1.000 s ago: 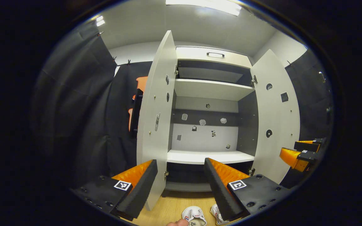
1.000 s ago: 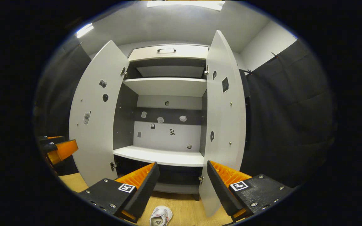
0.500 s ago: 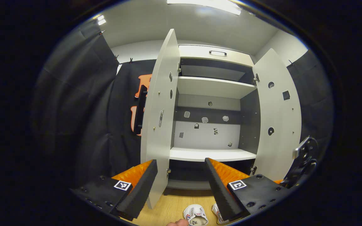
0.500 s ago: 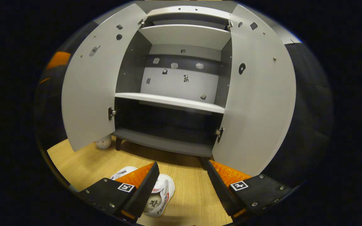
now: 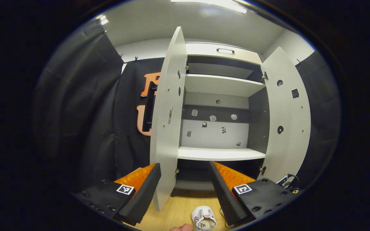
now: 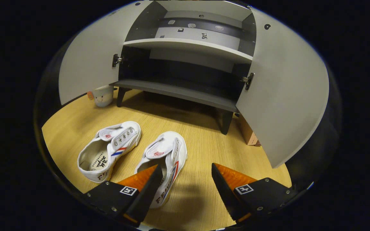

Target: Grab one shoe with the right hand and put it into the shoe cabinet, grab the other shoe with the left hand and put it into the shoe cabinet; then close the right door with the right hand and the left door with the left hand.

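Since both doors of the shoe cabinet (image 6: 185, 86) stand wide, we read its lowest shelf as ready for loading. Both shoes (image 6: 164, 162) lie on the floor before the cabinet. Our right claw (image 6: 185, 186), fingers apart, hangs over the nearer shoe; left claw (image 5: 185, 186), apart, faces the cabinet.

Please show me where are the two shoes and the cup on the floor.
Left shoe (image 6: 108, 150): right gripper view, on its side.
Right shoe (image 6: 165, 152): right gripper view, on its tongue.
Cup (image 6: 102, 95): right gripper view, on its front.
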`<action>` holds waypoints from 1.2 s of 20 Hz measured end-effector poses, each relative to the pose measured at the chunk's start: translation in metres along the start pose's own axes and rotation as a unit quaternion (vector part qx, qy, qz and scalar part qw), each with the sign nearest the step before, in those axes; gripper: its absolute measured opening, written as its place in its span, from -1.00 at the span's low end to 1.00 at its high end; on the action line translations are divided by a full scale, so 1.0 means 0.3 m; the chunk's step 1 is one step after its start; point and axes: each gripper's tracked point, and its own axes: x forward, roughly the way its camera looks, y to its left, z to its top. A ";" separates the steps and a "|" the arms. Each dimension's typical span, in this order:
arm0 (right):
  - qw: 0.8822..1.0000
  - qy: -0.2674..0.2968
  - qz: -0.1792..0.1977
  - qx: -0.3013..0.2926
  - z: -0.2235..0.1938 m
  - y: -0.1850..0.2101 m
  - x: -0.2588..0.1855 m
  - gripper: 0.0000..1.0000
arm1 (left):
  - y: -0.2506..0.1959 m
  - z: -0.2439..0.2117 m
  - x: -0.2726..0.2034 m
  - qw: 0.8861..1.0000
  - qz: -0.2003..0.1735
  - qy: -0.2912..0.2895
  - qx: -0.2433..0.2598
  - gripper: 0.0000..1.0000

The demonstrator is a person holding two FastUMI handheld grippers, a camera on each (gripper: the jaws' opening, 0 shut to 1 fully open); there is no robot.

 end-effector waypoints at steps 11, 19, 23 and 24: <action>0.999 0.038 0.030 0.025 -0.034 0.046 0.222 0.18 | -0.008 -0.037 0.007 1.000 0.002 0.017 -0.004 0.93; 0.999 0.026 0.005 0.024 -0.032 0.021 0.245 -0.91 | -0.001 -0.028 -0.002 1.000 0.011 0.014 0.006 0.94; 0.998 0.033 -0.003 0.061 -0.035 -0.006 0.218 -0.95 | -0.012 -0.028 -0.002 1.000 0.010 0.014 0.017 0.93; 0.997 0.027 -0.006 0.066 -0.025 -0.023 0.197 -0.95 | -0.014 -0.025 -0.007 1.000 0.009 0.013 0.020 0.93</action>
